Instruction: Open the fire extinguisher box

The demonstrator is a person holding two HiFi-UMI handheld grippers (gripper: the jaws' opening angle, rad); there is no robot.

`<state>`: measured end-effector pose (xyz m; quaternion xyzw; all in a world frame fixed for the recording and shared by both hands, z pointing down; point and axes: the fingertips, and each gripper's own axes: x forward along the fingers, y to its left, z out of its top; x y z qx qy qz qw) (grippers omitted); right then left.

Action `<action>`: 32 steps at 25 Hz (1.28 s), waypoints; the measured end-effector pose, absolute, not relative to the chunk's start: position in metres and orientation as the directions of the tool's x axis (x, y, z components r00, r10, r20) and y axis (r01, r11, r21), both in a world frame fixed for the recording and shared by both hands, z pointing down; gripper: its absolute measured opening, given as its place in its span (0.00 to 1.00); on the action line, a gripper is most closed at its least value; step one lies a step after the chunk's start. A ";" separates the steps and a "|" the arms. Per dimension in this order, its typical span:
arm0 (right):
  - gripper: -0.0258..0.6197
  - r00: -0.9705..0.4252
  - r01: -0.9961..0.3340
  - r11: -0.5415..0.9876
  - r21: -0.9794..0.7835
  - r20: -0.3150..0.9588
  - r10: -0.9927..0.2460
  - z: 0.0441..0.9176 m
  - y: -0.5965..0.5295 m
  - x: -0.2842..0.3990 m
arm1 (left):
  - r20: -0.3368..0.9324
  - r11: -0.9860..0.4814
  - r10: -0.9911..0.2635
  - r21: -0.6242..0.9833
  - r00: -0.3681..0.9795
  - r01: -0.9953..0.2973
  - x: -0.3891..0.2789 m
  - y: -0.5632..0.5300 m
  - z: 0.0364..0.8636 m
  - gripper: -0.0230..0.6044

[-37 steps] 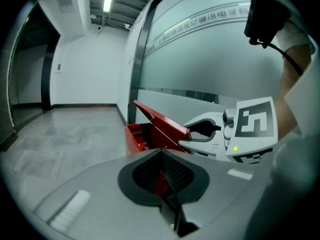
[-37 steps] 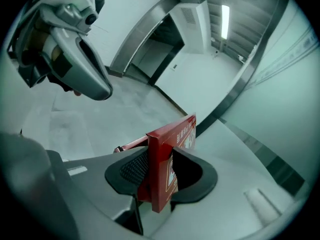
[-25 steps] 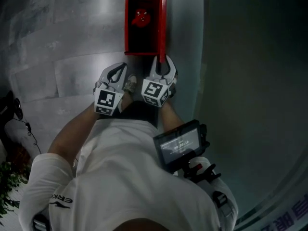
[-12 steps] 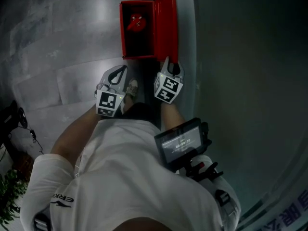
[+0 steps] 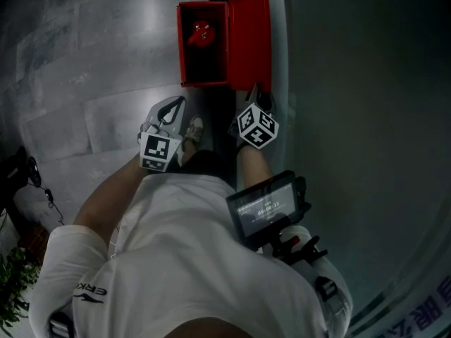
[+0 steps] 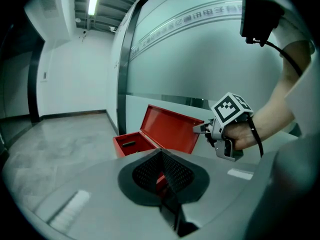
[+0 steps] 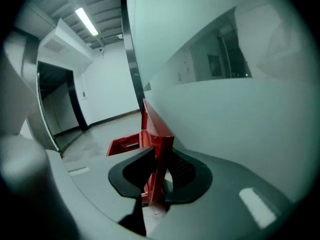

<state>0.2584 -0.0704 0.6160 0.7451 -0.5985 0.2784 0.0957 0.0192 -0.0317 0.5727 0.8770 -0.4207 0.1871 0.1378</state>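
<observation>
The right gripper (image 5: 254,94), rolled sideways, has just been closing its fingers, seemingly clamped on the lid (image 5: 250,37) edge; the left gripper (image 5: 175,108) has its fingers together, empty.

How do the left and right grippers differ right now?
The right gripper has just been closing its jaws and clamps the lid by its edge; the left gripper has its jaws together on nothing. The right gripper is at the box, the left gripper short of it. The right gripper's marker cube sits tilted, the left gripper's square-on. Both point toward the box.
</observation>
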 end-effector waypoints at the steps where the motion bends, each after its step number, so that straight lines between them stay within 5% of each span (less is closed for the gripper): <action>1: 0.18 0.133 -0.938 -0.279 -0.206 0.531 -0.837 0.617 -0.070 0.262 | 0.444 -0.607 -0.687 0.083 0.575 -0.790 0.019 -0.032 0.572 0.04; 32: 0.22 0.321 -0.646 -0.660 -0.385 0.647 -0.692 0.638 -0.053 0.302 | 0.442 -0.586 -0.710 0.061 0.548 -0.808 0.017 -0.032 0.564 0.04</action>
